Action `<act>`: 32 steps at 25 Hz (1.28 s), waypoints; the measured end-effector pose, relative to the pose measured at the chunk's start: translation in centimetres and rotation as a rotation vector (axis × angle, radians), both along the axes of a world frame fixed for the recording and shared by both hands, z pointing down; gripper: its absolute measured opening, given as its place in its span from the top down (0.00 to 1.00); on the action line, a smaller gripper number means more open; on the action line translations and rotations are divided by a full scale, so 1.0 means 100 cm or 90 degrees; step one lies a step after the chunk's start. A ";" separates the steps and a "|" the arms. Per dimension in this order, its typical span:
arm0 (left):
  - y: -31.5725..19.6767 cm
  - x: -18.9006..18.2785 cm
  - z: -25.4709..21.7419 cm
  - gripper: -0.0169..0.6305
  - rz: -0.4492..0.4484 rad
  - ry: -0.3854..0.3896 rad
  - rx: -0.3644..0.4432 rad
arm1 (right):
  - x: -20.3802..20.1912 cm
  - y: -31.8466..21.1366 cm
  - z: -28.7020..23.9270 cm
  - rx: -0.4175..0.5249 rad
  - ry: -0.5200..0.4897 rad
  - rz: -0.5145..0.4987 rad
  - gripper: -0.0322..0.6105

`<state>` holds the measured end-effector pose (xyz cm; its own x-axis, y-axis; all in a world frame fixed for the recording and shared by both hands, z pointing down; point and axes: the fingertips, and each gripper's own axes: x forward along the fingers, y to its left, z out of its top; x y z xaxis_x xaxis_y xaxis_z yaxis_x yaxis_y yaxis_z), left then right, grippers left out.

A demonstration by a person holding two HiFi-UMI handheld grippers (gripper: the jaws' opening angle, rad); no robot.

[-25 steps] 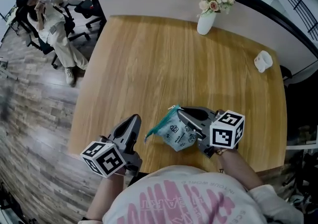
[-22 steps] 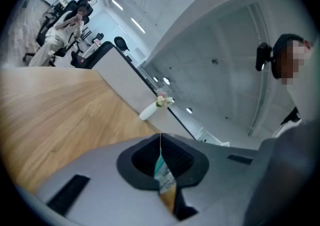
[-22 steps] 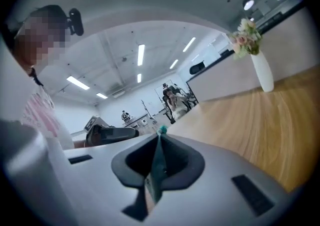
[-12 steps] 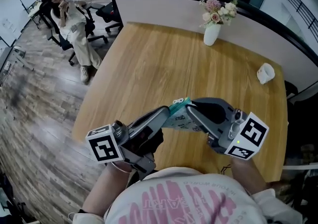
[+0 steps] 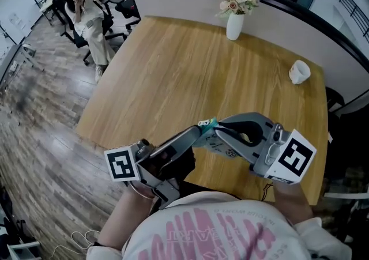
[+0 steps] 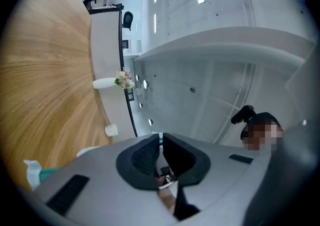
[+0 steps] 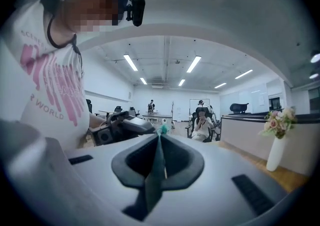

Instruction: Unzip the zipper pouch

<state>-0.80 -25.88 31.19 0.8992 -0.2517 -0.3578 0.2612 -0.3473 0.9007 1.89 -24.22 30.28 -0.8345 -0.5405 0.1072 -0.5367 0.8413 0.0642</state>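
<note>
The zipper pouch (image 5: 223,147), pale with dark print and a teal top edge, hangs in the air above the near part of the wooden table (image 5: 190,68). My right gripper (image 5: 218,131) comes in from the right and is shut on its teal edge (image 7: 157,165), which runs up between the jaws. My left gripper (image 5: 199,129) reaches in from the lower left to the pouch's top corner. Its jaws (image 6: 161,140) have just been opening to a narrow slit, with a bit of white fabric and a small metal piece between them. More of the pouch (image 6: 34,172) shows at the left.
A white vase of flowers (image 5: 234,25) stands at the table's far edge, and a white cup (image 5: 299,71) sits at the far right. Past the far left corner a person sits on an office chair (image 5: 86,5). A dark counter runs behind the table.
Both grippers have risen and rolled, lifting the pouch off the table. The left gripper, a second ago apart at the lower left, has come to the pouch's top corner.
</note>
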 end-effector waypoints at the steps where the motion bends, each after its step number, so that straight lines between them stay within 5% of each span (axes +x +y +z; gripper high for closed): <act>1: 0.008 0.003 0.000 0.94 -0.003 0.004 -0.003 | 0.002 0.009 0.000 -0.001 -0.001 -0.003 0.94; 9: 0.064 0.014 -0.012 0.94 -0.026 0.082 -0.010 | 0.012 0.072 0.000 0.025 0.027 -0.038 0.94; 18: 0.103 0.012 -0.017 0.90 -0.045 0.097 -0.002 | 0.014 0.112 -0.008 0.049 0.008 -0.034 0.94; 32: 0.115 0.000 -0.017 0.88 -0.078 0.098 -0.019 | -0.008 0.135 -0.007 0.088 0.070 -0.059 0.94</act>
